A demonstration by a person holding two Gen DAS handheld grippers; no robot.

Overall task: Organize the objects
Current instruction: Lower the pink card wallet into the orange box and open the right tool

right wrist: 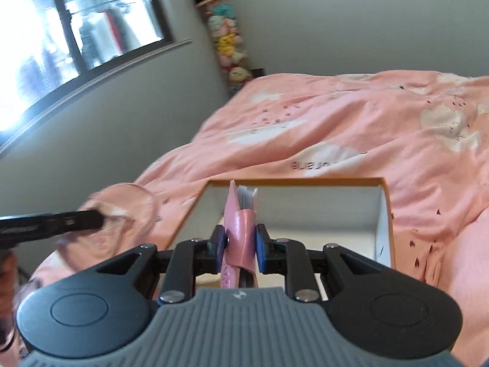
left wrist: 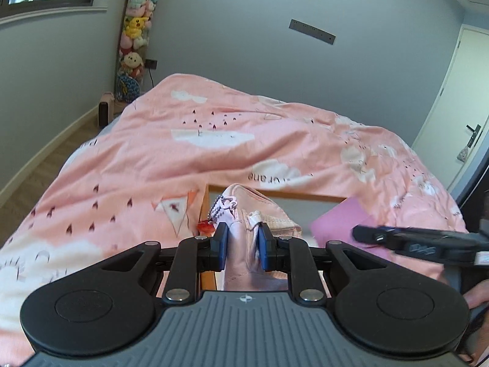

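Left gripper (left wrist: pixel 241 246): jaws pinching a soft pink fabric pouch (left wrist: pixel 253 214) by its bunched middle, held up over the left edge of the box (left wrist: pixel 204 214), likely so it can drop inside. Pouch is padded cloth with stitched seams, limp; a ball chain (left wrist: pixel 217 209) and small red charm (left wrist: pixel 205 226) dangle from the zipper end.

Box: open cardboard, orange-tan outside, plain white inside, rectangular with shallow walls, sitting on the bed. Duvet (left wrist: pixel 214 140) under it is pink cotton with white clouds and small dark marks, wrinkled.

Right gripper (right wrist: pixel 237 244): jaws clamped on a pink notebook (right wrist: pixel 237 229), held on edge over the box interior, spine side near, white page edges fanned at the far end. Cover is glossy, leather-like, with a strap and snap stud. Looks poised for placing upright in the box.

Far corner: tall clear tube of plush toys (left wrist: pixel 136 35).
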